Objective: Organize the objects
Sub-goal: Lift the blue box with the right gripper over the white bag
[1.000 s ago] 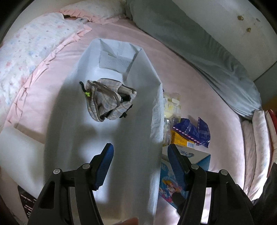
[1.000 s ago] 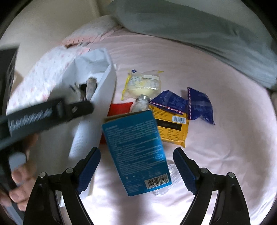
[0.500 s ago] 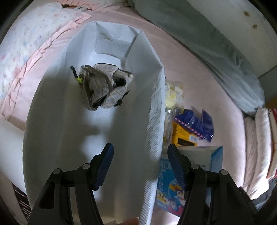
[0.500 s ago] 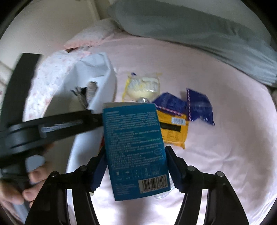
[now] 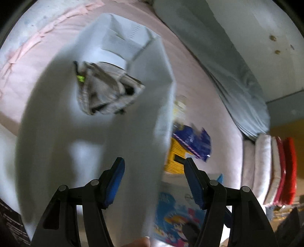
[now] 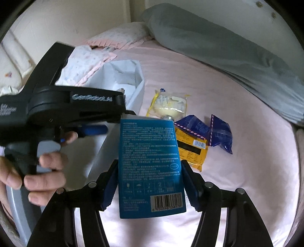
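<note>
Bed, pink sheet (image 6: 218,79); grey quilt (image 6: 218,43) along the sheet's far edge beneath pale wall (image 6: 209,9); floral pillow (image 6: 121,36) at its corner.

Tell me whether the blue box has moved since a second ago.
Yes. The blue box has lifted off the pink sheet, now clamped in the right gripper, hiding the yellow packet's edge.

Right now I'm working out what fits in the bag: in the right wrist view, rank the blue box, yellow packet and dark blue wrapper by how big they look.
1. Blue box, though nearest the camera.
2. and 3. Yellow packet and dark blue wrapper: alike, packet partly hidden.
</note>
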